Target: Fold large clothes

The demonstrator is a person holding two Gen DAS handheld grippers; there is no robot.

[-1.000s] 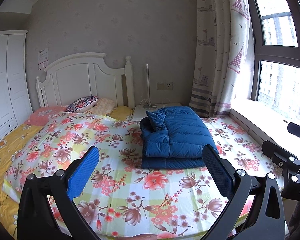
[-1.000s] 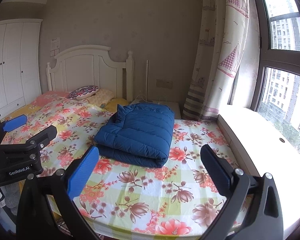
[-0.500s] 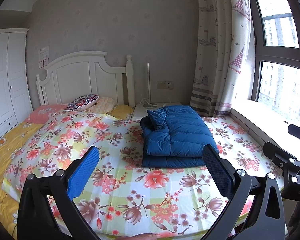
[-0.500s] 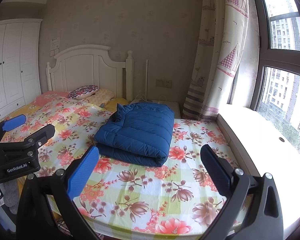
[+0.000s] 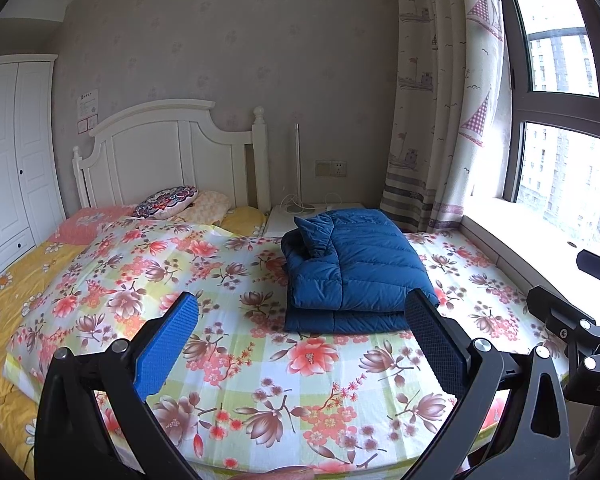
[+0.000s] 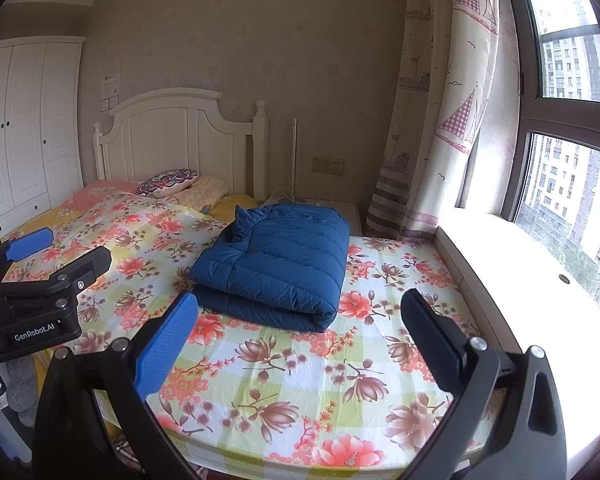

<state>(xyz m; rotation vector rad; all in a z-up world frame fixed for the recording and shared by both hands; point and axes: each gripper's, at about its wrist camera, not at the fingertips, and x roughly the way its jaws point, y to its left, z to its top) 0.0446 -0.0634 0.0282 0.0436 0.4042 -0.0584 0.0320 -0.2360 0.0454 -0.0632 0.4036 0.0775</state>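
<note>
One blue padded jacket [image 5: 356, 272] lies folded into a thick bundle on the bed [image 5: 260, 364], on the flowered sheet, toward the window side and short of the headboard [image 5: 172, 152]. Two hand-held grippers are in view: the left hand-held gripper [image 5: 300, 344] and the right hand-held gripper [image 6: 300, 344], both with jaws spread wide and holding nothing, both hanging over the foot edge of the bed, apart from the jacket. Behind the jacket, three pillows [image 5: 166, 202] lie at the headboard, and one white bedside stand [image 5: 300, 216] is partly hidden by the bundle. One sailboat-print curtain [image 5: 440, 100] hangs beside the window [image 5: 560, 120]; one white wardrobe [image 6: 24, 132] stands on the far side of the bed, cut off at the frame edge. The paper on the wall above the headboard is too small to read.
</note>
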